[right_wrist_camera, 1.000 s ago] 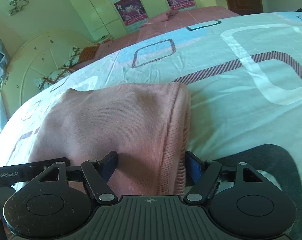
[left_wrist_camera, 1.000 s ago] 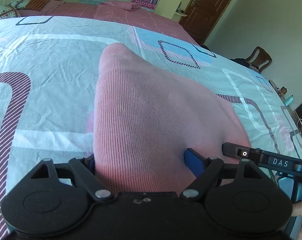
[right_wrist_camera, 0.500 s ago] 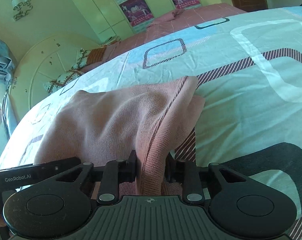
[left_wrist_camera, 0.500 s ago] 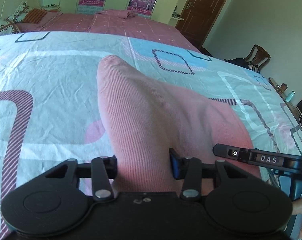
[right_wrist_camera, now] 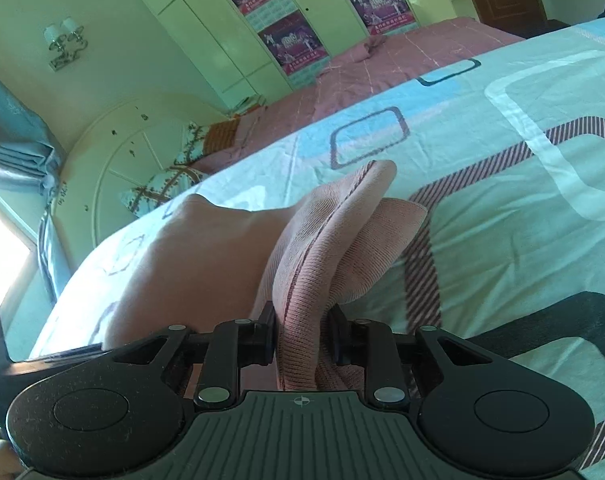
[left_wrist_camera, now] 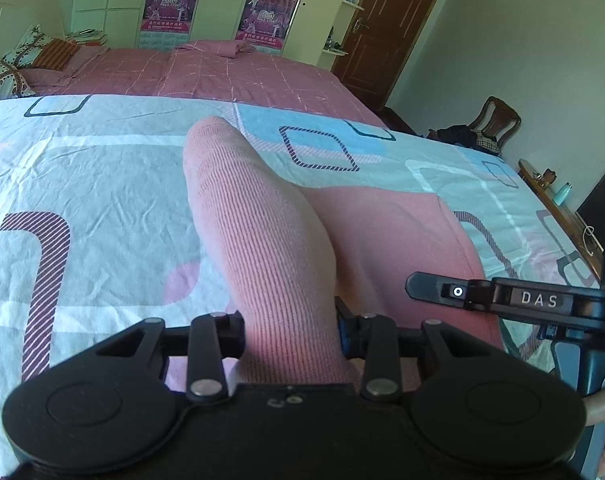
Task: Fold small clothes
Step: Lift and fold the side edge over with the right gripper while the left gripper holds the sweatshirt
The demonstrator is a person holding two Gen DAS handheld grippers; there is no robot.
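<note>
Bed [left_wrist_camera: 102, 184] (patterned sheet); pink garment [left_wrist_camera: 382, 240]

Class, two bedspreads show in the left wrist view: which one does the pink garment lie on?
The nearer, pale bedspread printed with rounded rectangles carries the pink garment. The plain pink checked bedspread lies farther back, by the wardrobe.

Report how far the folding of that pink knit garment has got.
Done: both grippers have a hold. The left gripper and the right gripper are each shut on an edge of the pink garment, bunching it into raised ridges. In hand: that edge is lifted off the patterned bedsheet, while the rest lies flat. Left: carry the edge over, lay it down, and release; no finished fold shows.
</note>
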